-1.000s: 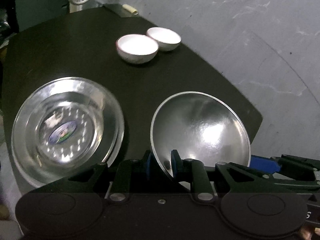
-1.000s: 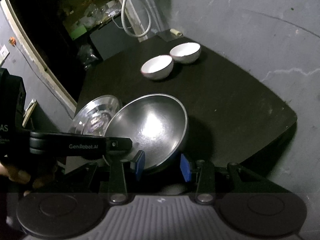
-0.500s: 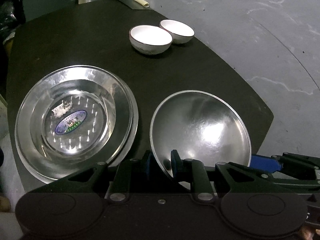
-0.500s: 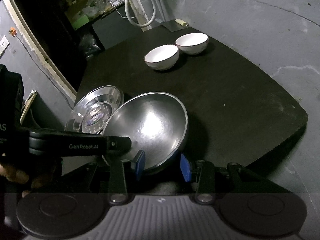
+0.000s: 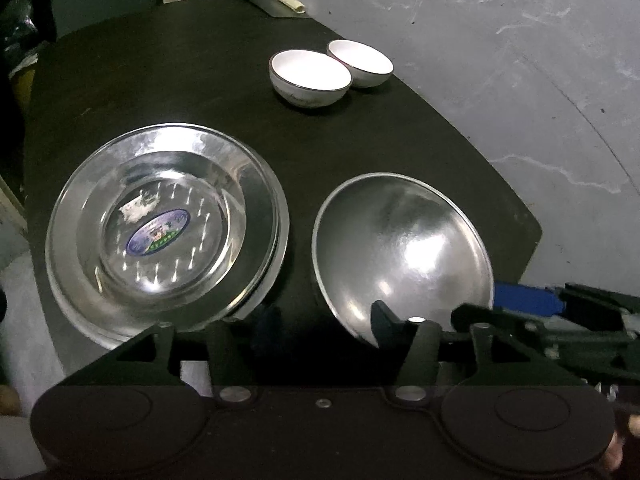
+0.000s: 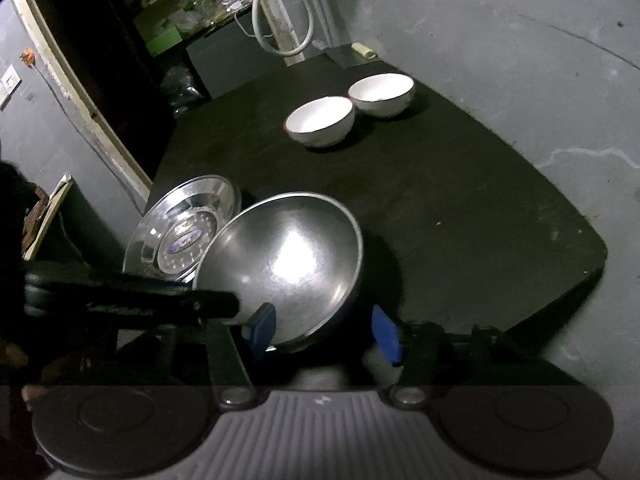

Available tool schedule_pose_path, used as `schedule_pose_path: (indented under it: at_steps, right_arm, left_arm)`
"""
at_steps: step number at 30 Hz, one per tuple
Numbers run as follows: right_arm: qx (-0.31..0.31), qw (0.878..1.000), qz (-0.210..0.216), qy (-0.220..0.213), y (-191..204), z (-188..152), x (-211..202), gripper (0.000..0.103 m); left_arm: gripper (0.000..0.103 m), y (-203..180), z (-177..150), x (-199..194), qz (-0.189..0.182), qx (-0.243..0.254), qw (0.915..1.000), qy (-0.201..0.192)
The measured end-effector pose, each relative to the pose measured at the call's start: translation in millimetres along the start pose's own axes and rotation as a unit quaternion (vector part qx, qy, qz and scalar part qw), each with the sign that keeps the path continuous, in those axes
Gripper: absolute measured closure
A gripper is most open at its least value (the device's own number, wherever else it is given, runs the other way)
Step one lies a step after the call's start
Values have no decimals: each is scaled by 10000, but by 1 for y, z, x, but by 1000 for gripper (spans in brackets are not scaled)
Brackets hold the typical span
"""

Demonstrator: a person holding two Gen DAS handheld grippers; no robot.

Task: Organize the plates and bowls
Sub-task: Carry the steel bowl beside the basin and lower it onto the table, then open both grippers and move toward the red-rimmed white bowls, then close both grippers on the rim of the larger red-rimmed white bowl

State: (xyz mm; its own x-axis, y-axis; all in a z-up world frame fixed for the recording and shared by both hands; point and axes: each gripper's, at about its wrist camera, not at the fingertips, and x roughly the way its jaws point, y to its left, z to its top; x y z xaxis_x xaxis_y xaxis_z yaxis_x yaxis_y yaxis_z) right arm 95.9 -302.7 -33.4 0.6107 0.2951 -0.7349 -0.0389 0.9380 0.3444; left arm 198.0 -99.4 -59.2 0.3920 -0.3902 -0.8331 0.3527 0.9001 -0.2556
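Release confirmed: your left gripper (image 5: pixel 320 318), clamped on the steel bowl (image 5: pixel 404 248) rim half a second ago, now stands wide. Your right gripper (image 6: pixel 325 332) remains spread around its near rim. Bowl sits on the table (image 5: pixel 400 132) beside stacked plates (image 5: pixel 164 224).

A polished, mirror-bright metal finish is shown by the steel bowl (image 5: pixel 404 248) and by the stacked steel plates (image 5: pixel 160 224), where a glossy printed sticker (image 5: pixel 157 231) is borne. The two white bowls (image 6: pixel 320 120) look like smooth glazed ceramic. The dark tabletop (image 6: pixel 460 200) appears matt, the grey floor (image 5: pixel 520 60) rough and scuffed.
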Motion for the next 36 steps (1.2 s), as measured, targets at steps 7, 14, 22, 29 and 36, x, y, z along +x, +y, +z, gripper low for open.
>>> schedule_pose_path:
  at_steps: [7, 14, 22, 29, 36]
  right_arm:
    - [107, 9998, -108, -150, -8, 8, -8, 19]
    - [81, 9996, -140, -223, -13, 26, -1, 0]
    - [3, 9998, -89, -155, -23, 58, 25, 0]
    - [-7, 9997, 100, -218, -37, 95, 59, 0]
    - [28, 9986, 368, -367, -53, 136, 97, 0]
  left_arm:
    - [19, 4, -1, -29, -189, -61, 9991, -386]
    - [1, 13, 18, -41, 198, -376, 9942, -984]
    - [1, 33, 45, -27, 588, -927, 9882, -1069]
    - [1, 42, 87, -8, 897, -1115, 9824, -1198]
    - [1, 41, 136, 26, 1349, -1081, 9767, -1268]
